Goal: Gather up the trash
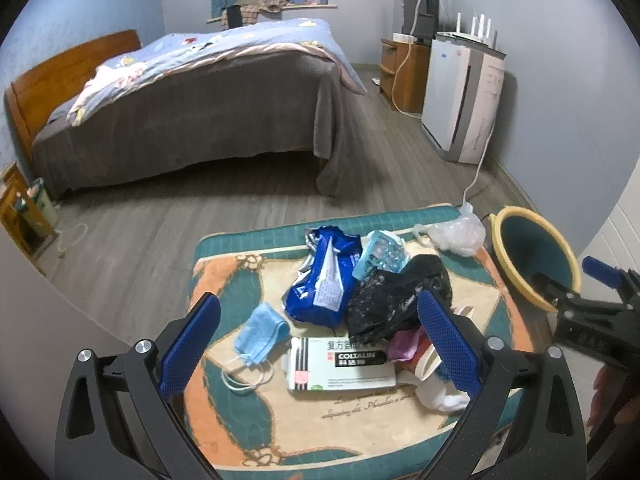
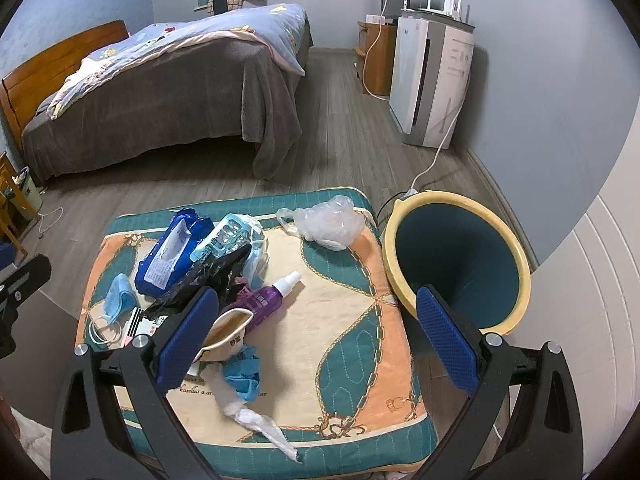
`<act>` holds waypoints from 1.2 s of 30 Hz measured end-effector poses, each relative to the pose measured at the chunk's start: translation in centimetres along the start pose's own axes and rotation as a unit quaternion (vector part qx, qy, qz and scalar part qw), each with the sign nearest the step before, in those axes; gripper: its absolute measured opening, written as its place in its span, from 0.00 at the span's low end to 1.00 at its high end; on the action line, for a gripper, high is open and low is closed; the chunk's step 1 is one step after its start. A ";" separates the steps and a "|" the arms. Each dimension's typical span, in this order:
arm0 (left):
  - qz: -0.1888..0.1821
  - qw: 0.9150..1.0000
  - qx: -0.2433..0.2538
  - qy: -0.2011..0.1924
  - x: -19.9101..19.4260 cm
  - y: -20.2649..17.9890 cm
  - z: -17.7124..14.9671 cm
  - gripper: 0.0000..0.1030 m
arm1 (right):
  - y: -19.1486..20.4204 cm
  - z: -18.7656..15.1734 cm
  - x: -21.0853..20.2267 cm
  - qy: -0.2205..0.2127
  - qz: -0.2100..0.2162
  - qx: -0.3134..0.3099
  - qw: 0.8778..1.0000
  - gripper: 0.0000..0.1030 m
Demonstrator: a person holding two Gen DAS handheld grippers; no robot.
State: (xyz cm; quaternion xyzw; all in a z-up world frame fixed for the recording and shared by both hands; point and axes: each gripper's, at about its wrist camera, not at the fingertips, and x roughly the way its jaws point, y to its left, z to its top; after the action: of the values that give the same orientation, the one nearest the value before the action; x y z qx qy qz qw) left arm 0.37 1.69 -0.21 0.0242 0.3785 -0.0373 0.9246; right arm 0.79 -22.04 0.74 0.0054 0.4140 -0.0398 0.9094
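Trash lies piled on a patterned cushion [image 1: 248, 412] [image 2: 352, 360]: a blue wipes pack [image 1: 324, 280] [image 2: 168, 256], a black plastic bag [image 1: 396, 300] [image 2: 208, 280], a blue face mask [image 1: 260, 332] [image 2: 118, 298], a white medicine box [image 1: 340, 364], a purple spray bottle [image 2: 268, 300], a crushed paper cup [image 2: 226, 330], a clear bag [image 1: 456, 234] [image 2: 328, 222] and white tissue [image 2: 248, 416]. A teal bin with a yellow rim [image 2: 460, 260] [image 1: 532, 256] stands right of the cushion. My left gripper [image 1: 320, 348] hovers open over the pile. My right gripper [image 2: 316, 336] is open above the cushion's bare middle.
A bed with a grey cover [image 1: 192, 92] [image 2: 160, 80] fills the far left. A white air purifier [image 1: 464, 92] [image 2: 432, 76] and a wooden cabinet [image 1: 404, 72] stand along the right wall, with a cable running across the grey wood floor [image 1: 160, 224].
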 end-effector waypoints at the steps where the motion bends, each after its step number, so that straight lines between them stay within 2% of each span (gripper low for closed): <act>1: 0.000 1.000 -0.001 0.001 0.0 0.2 0.0 0.95 | -0.3 0.5 0.2 0.001 0.000 0.006 1.000 0.95; 6: 0.026 1.000 0.016 0.008 2.0 2.0 0.9 0.95 | -3.0 2.9 2.9 0.028 0.006 0.043 0.999 0.95; 10: 0.058 0.998 -0.002 0.029 4.8 4.7 2.2 0.95 | -4.0 4.0 5.2 0.046 0.036 0.077 0.995 0.95; 15: 0.035 0.998 -0.018 0.041 7.2 6.4 2.8 0.95 | -0.6 3.9 7.9 0.082 0.096 0.052 0.991 0.94; 20: 0.019 0.999 0.011 0.043 8.9 6.3 2.6 0.95 | 3.2 3.1 10.3 0.122 0.131 0.032 0.983 0.93; 24: 0.008 0.998 0.022 0.062 11.4 6.4 2.2 0.95 | 5.0 2.2 12.3 0.162 0.161 0.048 0.972 0.82; 27: -0.020 0.997 0.021 0.077 13.2 5.9 1.6 0.95 | 5.9 1.6 12.8 0.184 0.168 0.042 0.968 0.65; 29: -0.029 0.995 0.035 0.088 14.5 4.9 1.2 0.95 | 6.2 1.4 12.9 0.195 0.165 0.042 0.966 0.47; 31: -0.038 0.993 0.041 0.102 15.8 4.0 0.7 0.95 | 6.3 1.4 12.8 0.198 0.156 0.040 0.967 0.38; 36: -0.033 0.991 0.063 0.116 18.2 2.1 0.3 0.94 | 6.0 2.0 11.1 0.180 0.128 0.015 0.975 0.29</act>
State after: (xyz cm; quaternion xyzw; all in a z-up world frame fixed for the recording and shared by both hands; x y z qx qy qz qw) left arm 13.74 2.83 -12.73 0.0740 0.4809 -0.0887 0.8691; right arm 10.04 -16.94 -6.44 0.0787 0.5662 0.0726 0.8173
